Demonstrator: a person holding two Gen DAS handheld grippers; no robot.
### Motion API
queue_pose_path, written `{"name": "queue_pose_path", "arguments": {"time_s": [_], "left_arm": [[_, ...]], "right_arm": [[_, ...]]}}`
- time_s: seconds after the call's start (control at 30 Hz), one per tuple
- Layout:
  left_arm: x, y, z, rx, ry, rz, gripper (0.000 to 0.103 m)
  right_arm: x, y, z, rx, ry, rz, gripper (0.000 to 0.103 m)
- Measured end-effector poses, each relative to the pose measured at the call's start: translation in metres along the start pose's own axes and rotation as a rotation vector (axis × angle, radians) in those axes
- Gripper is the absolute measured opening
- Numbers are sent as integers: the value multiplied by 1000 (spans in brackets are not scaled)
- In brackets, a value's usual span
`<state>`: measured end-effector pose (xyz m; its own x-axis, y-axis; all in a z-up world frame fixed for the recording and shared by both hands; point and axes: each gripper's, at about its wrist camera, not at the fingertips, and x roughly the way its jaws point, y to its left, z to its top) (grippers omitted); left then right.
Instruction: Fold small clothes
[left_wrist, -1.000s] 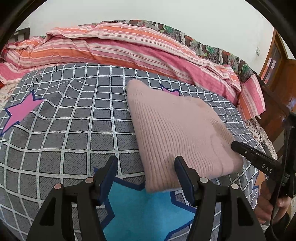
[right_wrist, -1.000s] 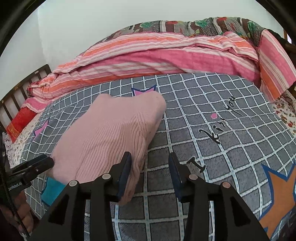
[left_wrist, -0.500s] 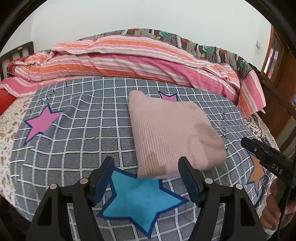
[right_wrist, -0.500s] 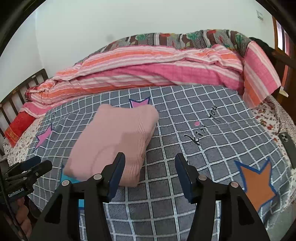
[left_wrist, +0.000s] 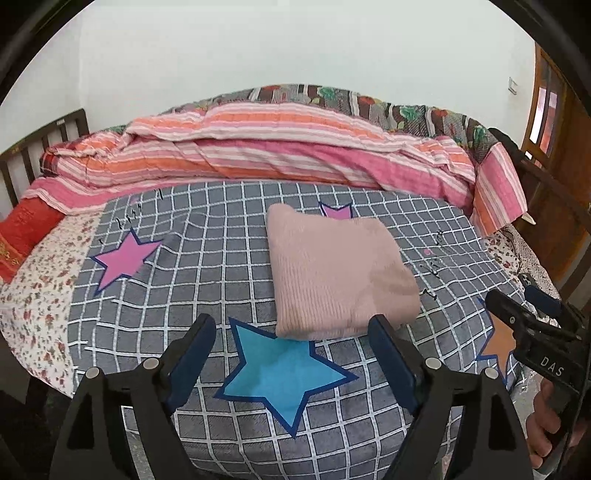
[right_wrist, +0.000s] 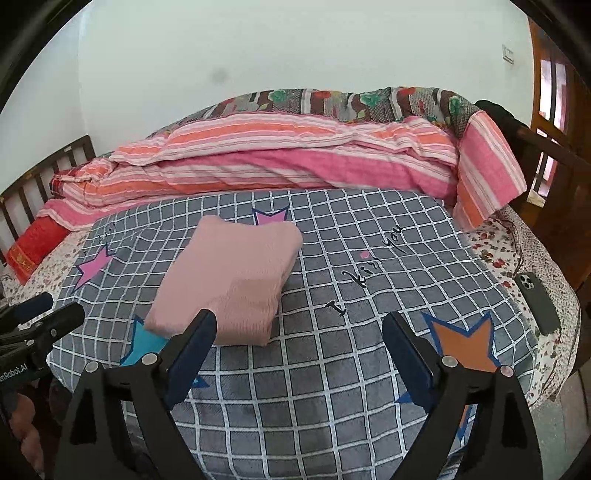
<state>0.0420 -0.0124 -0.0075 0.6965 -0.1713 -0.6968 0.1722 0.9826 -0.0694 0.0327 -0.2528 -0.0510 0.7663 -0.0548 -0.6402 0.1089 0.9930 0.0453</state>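
Your left gripper (left_wrist: 291, 354) and right gripper (right_wrist: 299, 350): both released, jaws just widening, nothing between | folded pink knit sweater (left_wrist: 340, 273) lies on bed blanket (left_wrist: 221, 258) just ahead | soft, light, floppy; likely pinch doubled near-edge corners.

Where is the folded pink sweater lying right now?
The pink sweater lies folded on the grey checked blanket, its near edge just above the blue star, centre in the left wrist view and left of centre in the right.
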Motion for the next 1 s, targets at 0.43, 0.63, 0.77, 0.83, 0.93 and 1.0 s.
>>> {"name": "queue_pose_path", "arguments": {"time_s": [0.43, 0.63, 0.77, 0.83, 0.93, 1.0], "left_arm": [[-27, 9, -1, -22, -41, 20, 84], [-30, 10, -2, -30, -46, 21, 84], [-29, 9, -4, -28, -36, 18, 84], [-29, 8, -4, -28, -37, 17, 84], [-29, 8, -5, -30, -39, 17, 84], [-29, 9, -5, -32, -39, 13, 84]], "right_arm": [[-30, -8, -5, -22, -53, 3, 94], [-33, -8, -5, -21, -59, 9, 94], [-33, -10, -5, -14, -60, 11, 94], [-34, -10, -5, -13, -62, 7, 94], [-35, -10, -5, -10, -66, 4, 94], [-36, -11, -4, -10, -68, 5, 94]]}}
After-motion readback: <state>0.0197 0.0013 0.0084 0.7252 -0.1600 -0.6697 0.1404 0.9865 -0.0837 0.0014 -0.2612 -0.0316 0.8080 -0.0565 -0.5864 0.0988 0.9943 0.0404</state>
